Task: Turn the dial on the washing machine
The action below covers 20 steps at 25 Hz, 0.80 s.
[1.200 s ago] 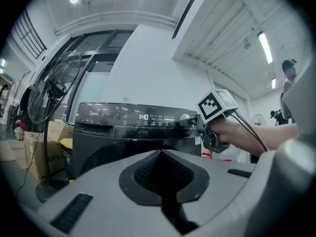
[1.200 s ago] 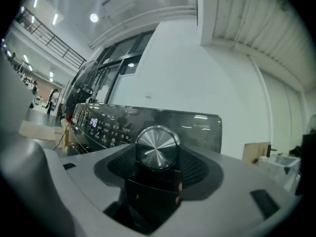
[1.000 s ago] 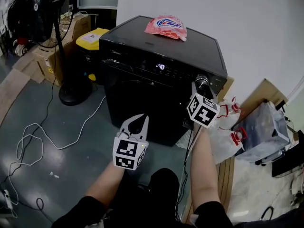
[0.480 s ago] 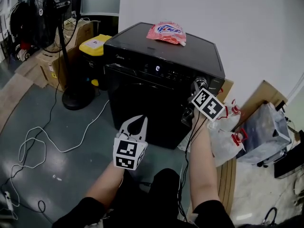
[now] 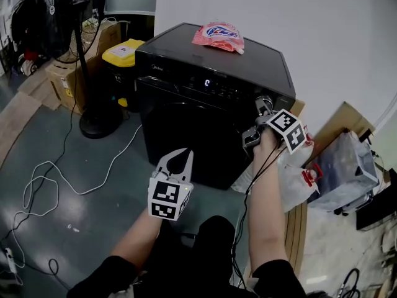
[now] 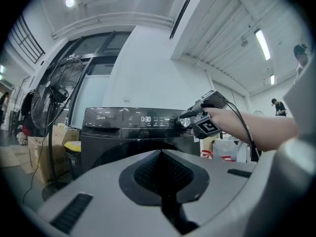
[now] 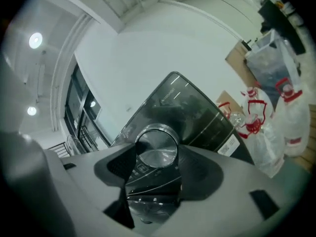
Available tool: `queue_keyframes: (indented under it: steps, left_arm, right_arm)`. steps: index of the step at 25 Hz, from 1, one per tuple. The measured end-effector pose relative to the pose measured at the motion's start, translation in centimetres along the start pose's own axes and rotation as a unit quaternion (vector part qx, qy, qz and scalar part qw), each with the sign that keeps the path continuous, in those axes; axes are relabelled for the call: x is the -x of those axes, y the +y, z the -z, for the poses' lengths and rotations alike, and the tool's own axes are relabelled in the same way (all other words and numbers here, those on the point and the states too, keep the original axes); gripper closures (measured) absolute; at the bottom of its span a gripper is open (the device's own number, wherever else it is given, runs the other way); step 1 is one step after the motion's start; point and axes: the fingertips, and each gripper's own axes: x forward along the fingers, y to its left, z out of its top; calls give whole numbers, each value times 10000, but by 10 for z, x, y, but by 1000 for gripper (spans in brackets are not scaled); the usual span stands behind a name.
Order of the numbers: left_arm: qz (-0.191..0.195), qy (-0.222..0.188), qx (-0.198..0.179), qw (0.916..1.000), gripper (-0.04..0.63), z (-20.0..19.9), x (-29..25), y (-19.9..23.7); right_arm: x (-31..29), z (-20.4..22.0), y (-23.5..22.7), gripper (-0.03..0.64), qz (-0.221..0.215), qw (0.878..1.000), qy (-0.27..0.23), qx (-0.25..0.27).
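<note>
A black front-loading washing machine (image 5: 186, 123) stands before me, its display lit on the control panel. The silver dial (image 5: 263, 102) sits at the panel's right end. My right gripper (image 5: 263, 108) is shut on the dial, and its marker cube is tilted out to the right. In the right gripper view the dial (image 7: 157, 149) fills the gap between the jaws. My left gripper (image 5: 181, 159) hangs shut and empty, low in front of the door. The left gripper view shows the dial (image 6: 184, 122) with the right gripper (image 6: 190, 115) on it.
A pink detergent bag (image 5: 218, 36) lies on the machine's top. To the left stand a fan (image 5: 68, 17), a yellow-lidded bin (image 5: 124, 51) and cardboard boxes. A white cable (image 5: 43, 185) trails over the floor. Red-handled plastic bags (image 5: 298, 172) and a clear box (image 5: 347, 172) crowd the right.
My right gripper has twisted clockwise on the dial, swinging its marker cube out to the right. The display reading has changed. The left gripper has stayed put.
</note>
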Motion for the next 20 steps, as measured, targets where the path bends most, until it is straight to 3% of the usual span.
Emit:
queue_keyframes:
  steps: [9,14,20]
  left_arm:
    - [16,105,-45,9999,589,6,3,-2]
    - [21,105,-50,9999,589,6,4,0]
    - [23,117,-61,9999,589,9,5,0]
  right_arm:
    - [2,2,-5,347,-351,9928,116,-1136]
    - [0,3,-8,347,-752,9701,109,-2304]
    - [-1,3,-9,348,-880,9593,50,-2684]
